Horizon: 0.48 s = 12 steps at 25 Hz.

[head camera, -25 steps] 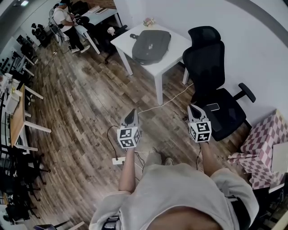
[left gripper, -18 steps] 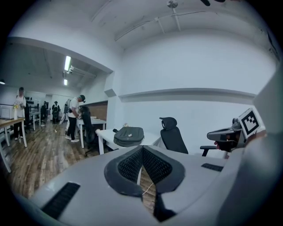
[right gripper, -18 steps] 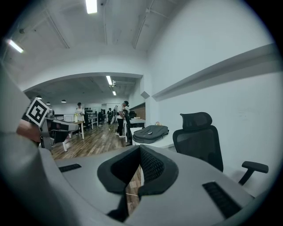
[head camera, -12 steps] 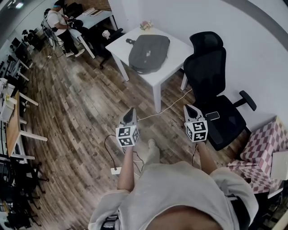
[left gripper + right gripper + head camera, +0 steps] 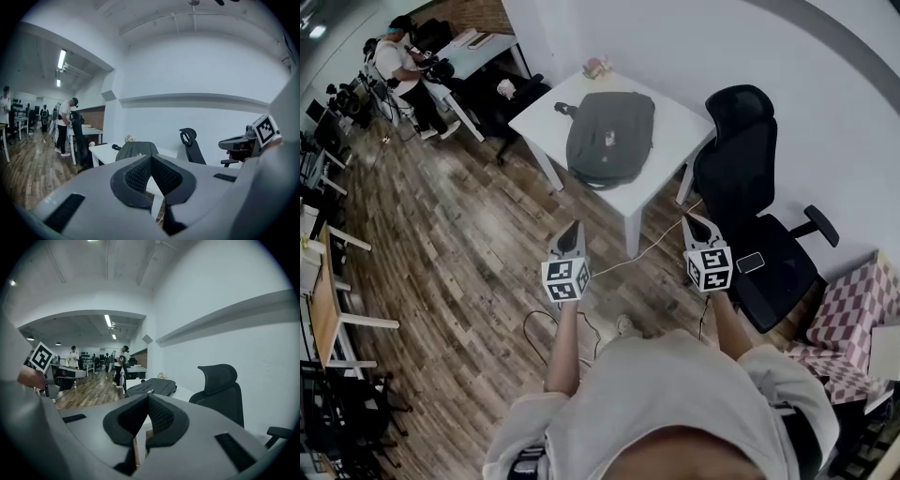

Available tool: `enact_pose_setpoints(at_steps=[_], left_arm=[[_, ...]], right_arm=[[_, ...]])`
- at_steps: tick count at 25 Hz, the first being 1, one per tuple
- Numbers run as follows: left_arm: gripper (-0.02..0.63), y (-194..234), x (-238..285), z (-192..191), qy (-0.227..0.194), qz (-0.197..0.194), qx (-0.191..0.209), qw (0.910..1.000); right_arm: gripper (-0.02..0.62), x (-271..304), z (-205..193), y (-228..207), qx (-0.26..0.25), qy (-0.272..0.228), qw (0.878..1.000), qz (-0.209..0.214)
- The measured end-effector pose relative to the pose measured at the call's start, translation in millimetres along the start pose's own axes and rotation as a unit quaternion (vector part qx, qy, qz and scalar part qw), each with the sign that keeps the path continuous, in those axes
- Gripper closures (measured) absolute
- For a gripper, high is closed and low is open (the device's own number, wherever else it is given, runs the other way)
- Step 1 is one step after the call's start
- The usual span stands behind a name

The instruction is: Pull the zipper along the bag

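Observation:
A dark grey bag (image 5: 609,138) lies flat on a white table (image 5: 675,127) ahead of me; it also shows as the bag (image 5: 136,150) in the left gripper view and the bag (image 5: 151,386) in the right gripper view. My left gripper (image 5: 573,232) and right gripper (image 5: 695,224) are held up side by side in the air, well short of the table. Both are shut with nothing between their jaws. The zipper is too small to make out.
A black office chair (image 5: 750,187) stands right of the table, with a phone (image 5: 750,262) on its seat. A cable (image 5: 652,242) trails over the wooden floor. A person (image 5: 398,66) stands at desks far left. A checked box (image 5: 855,323) sits at right.
I have walked closer to the table: bag and chair sit nearer and lower in the head view. Both grippers stay shut and level.

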<state>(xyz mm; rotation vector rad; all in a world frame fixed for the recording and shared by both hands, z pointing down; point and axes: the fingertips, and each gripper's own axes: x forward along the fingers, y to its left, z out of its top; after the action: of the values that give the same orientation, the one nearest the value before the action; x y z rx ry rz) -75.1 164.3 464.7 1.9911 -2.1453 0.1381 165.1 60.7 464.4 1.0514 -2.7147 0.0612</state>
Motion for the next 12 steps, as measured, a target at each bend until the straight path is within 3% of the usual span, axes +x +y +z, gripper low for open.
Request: enact_pose_setpoints(at_steps=[12], left_arm=[[0.58,58,105,17,0.008,-0.05,0.006,0.9987]], right_arm=[[0.581,95,14,-13,-0.003,0.012,0.999,-0.038]])
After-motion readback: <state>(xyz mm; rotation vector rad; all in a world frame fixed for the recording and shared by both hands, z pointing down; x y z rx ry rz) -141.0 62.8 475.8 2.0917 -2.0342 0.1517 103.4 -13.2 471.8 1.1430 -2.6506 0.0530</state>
